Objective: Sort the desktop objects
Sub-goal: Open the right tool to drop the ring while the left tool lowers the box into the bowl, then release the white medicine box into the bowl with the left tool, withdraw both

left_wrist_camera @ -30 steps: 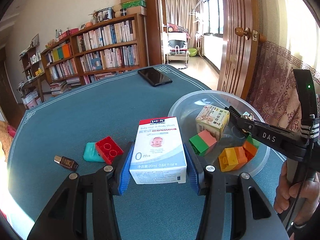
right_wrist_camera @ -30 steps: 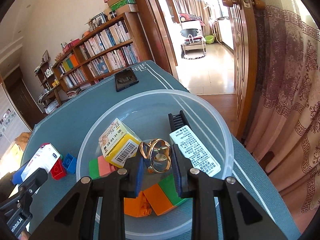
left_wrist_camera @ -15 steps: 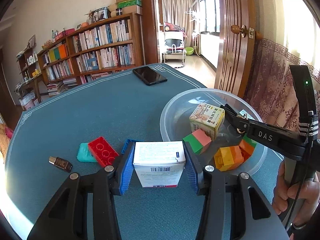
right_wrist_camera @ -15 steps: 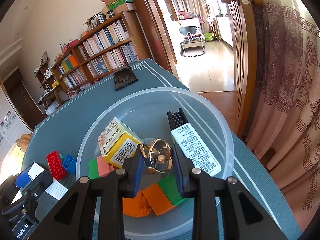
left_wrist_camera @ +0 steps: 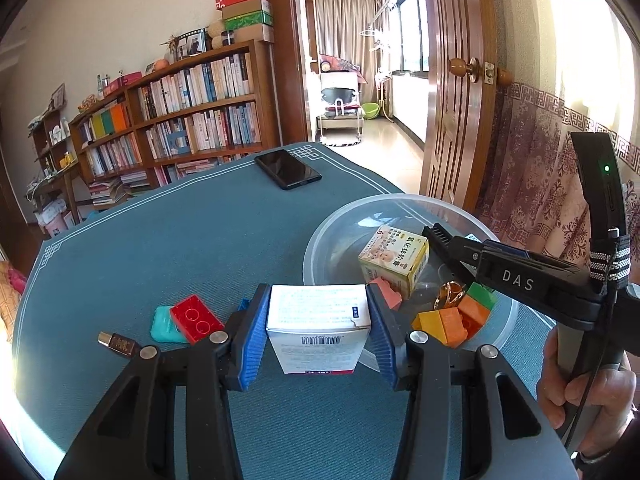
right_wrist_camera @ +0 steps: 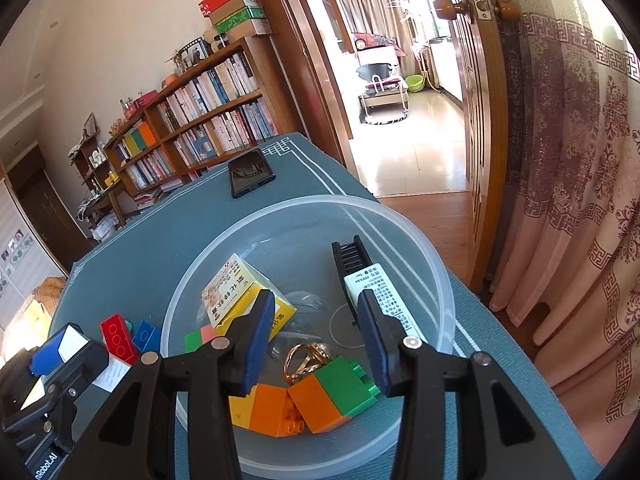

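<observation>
My left gripper (left_wrist_camera: 318,308) is shut on a white baby-wash box (left_wrist_camera: 318,320), held just above the teal table beside the clear plastic bowl (left_wrist_camera: 360,208). Over the bowl (right_wrist_camera: 280,216) my right gripper (right_wrist_camera: 316,308) has its jaws opening, with nothing pressed between the pads. A gold ring (right_wrist_camera: 306,360) lies loose below them on an orange-green block (right_wrist_camera: 332,388). The bowl also holds a yellow box (right_wrist_camera: 236,292), a white-labelled black item (right_wrist_camera: 376,292), a yellow-orange block (right_wrist_camera: 256,404) and a green-pink block (right_wrist_camera: 200,336).
On the table left of the bowl lie a red brick (left_wrist_camera: 196,318), a teal piece (left_wrist_camera: 164,324), a blue brick (left_wrist_camera: 243,304) and a small brown bottle (left_wrist_camera: 120,344). A black phone (left_wrist_camera: 288,168) lies at the far edge. A curtain and a door stand close on the right.
The right jaws have spread and the gold ring has dropped from them onto the blocks. The left gripper has tipped the white box so its barcode end faces the camera.
</observation>
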### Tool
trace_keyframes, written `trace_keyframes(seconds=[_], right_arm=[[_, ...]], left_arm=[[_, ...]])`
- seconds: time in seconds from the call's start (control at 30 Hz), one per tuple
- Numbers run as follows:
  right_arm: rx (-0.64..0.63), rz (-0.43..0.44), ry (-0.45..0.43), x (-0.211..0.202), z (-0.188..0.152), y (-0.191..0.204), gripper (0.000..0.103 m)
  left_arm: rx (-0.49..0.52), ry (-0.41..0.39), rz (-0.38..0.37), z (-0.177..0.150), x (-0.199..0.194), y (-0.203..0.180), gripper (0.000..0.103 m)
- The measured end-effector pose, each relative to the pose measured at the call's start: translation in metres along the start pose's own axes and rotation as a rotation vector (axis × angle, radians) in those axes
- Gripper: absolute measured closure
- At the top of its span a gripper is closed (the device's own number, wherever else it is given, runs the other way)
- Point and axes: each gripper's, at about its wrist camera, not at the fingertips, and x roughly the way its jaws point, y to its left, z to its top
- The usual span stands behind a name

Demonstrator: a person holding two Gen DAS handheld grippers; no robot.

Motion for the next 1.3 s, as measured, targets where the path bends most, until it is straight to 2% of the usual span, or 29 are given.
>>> trace_keyframes(seconds=[0.2, 0.43, 0.8, 0.93, 1.07, 1.17, 1.23, 1.3], right_arm=[[0.007, 0.0, -0.008, -0.003, 0.002, -0.002, 0.051], [0.018, -0.014, -0.022, -0.005, 0.006, -0.005, 0.04], [0.037, -0.026, -0.013, 0.0, 0.007, -0.013, 0.039], [0.036, -0.025, -0.011, 0.001, 0.007, -0.013, 0.039], [0.036, -0.025, -0.01, 0.002, 0.007, -0.014, 0.039], [0.041, -0.028, -0.007, 0.004, 0.007, -0.017, 0.039], [0.043, -0.03, -0.002, 0.006, 0.007, -0.017, 0.039], [0.04, -0.032, 0.004, 0.008, 0.006, -0.017, 0.039]], left_arm=[[0.017, -0.024, -0.031, 0.013, -0.003, -0.008, 0.053], [-0.02, 0.023, -0.121, 0.021, 0.02, -0.01, 0.053], [-0.022, 0.008, -0.151, 0.03, 0.047, -0.018, 0.053], [-0.048, 0.047, -0.153, 0.032, 0.067, -0.016, 0.053], [-0.118, 0.082, -0.178, 0.027, 0.087, -0.009, 0.053], [-0.137, 0.101, -0.184, 0.024, 0.093, -0.005, 0.05], [-0.138, 0.103, -0.174, 0.021, 0.093, -0.002, 0.039], [-0.159, 0.095, -0.178, 0.02, 0.09, 0.003, 0.033]])
